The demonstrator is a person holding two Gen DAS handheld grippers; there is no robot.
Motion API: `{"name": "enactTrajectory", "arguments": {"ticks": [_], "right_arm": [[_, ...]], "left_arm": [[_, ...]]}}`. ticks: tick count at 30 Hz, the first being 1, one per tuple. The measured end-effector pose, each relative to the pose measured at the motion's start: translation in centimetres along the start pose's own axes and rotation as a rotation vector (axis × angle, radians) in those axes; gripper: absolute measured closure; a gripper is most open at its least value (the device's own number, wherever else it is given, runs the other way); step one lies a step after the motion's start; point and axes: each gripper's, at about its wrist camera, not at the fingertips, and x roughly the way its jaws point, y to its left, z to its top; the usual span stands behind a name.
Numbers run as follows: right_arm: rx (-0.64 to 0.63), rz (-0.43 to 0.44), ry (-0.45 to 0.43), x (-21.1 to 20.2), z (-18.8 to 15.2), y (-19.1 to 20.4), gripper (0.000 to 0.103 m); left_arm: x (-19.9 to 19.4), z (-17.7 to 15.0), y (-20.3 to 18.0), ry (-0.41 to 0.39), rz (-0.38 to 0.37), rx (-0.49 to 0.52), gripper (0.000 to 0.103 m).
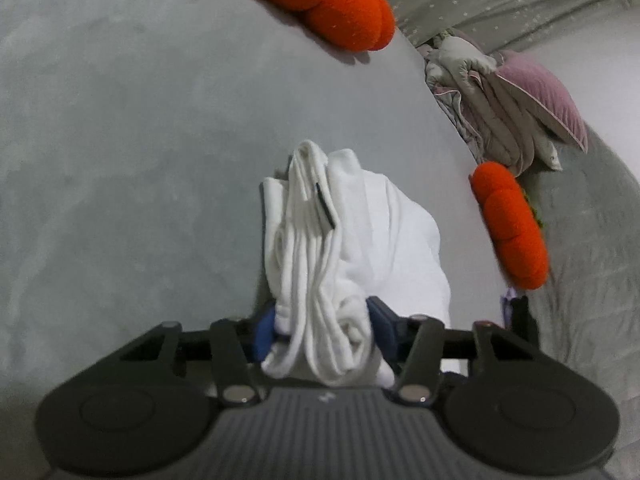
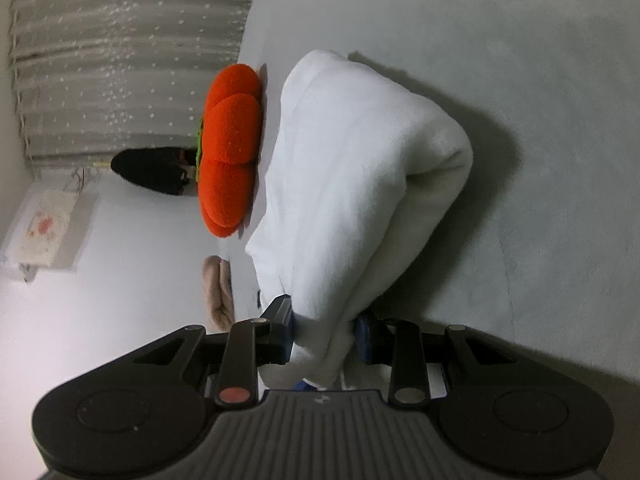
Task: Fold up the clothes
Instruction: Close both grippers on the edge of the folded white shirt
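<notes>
Here, white garment (image 1: pixel 352 240) bunched between both grippers' blue fingers (image 1: pixel 382 320), clamped tight.

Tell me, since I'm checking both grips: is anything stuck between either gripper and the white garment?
Nothing visible. The left gripper pinches bunched folds of the white garment directly, and the right gripper clamps another gathered edge, fabric straight against the pads.

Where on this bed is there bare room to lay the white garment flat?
Bare grey bedding spreads left of the white garment. It is crowded on the right: orange cushions and a bundled quilt line that edge.
</notes>
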Motion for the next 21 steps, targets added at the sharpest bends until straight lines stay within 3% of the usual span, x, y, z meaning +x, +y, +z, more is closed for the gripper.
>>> {"name": "enactTrajectory", "arguments": {"ticks": [10, 21], "right_arm": [[-0.121, -0.009, 0.05, -1.1, 1.7, 0.1, 0.063], [-0.042, -0.108, 0.065, -5.1, 5.6, -0.6, 0.057]], "left_arm": [[-1.1, 1.0, 0.1, 0.04, -0.011, 0.004, 0.061], [-1.1, 1.0, 0.1, 0.054, -0.006, 0.014, 0.061]]}}
